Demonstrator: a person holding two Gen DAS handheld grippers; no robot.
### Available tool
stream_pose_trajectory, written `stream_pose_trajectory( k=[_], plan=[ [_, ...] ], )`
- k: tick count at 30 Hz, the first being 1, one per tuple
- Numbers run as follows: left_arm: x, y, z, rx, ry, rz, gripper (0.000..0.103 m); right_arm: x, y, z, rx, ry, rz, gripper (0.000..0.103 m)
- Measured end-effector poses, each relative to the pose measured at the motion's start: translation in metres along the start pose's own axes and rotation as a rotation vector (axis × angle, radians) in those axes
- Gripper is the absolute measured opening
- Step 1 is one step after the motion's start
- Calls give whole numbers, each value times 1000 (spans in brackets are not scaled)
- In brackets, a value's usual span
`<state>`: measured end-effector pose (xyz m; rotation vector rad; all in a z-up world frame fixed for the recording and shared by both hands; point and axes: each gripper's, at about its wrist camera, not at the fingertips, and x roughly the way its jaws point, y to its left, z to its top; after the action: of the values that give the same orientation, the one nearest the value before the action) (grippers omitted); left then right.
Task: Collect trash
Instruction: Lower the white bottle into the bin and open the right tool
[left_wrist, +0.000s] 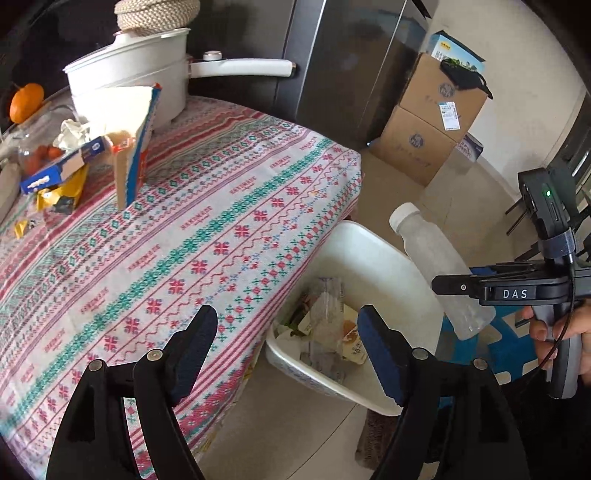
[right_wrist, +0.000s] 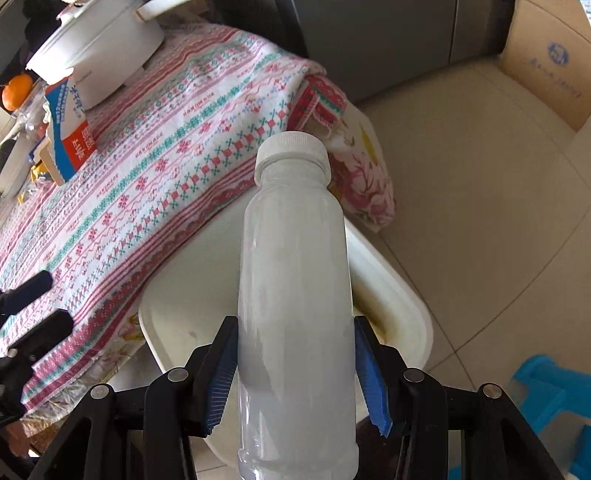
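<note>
Clamping a milky plastic bottle (right_wrist: 295, 295) by its lower body, the right tongs (right_wrist: 295, 373) hold it above the white bin (left_wrist: 373, 251) beside the tabletop (left_wrist: 184, 229). Left tongs (left_wrist: 288, 354) hang apart and empty near the bin, where wrappers (left_wrist: 325, 325) lie. Cartons (left_wrist: 133, 147) remain far left.

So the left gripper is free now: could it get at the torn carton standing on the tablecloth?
Probably yes. The left gripper is open and empty, and bare tablecloth lies between it and the torn carton; nothing blocks that side.
</note>
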<state>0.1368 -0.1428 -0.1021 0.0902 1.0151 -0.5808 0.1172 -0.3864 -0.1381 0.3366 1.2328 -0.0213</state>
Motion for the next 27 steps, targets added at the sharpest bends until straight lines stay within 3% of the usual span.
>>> stream_pose_trajectory(
  k=[11, 20, 27],
  plan=[
    [-26, 39, -14, -69, -4, 39, 81, 40, 26, -5, -43, 126, -21, 53],
    [-36, 54, -19, -92, -5, 59, 81, 57, 38, -7, -75, 179, -9, 54],
    [-47, 69, -20, -125, -21, 79, 81, 41, 41, -3, -46, 137, 44, 68]
  ],
)
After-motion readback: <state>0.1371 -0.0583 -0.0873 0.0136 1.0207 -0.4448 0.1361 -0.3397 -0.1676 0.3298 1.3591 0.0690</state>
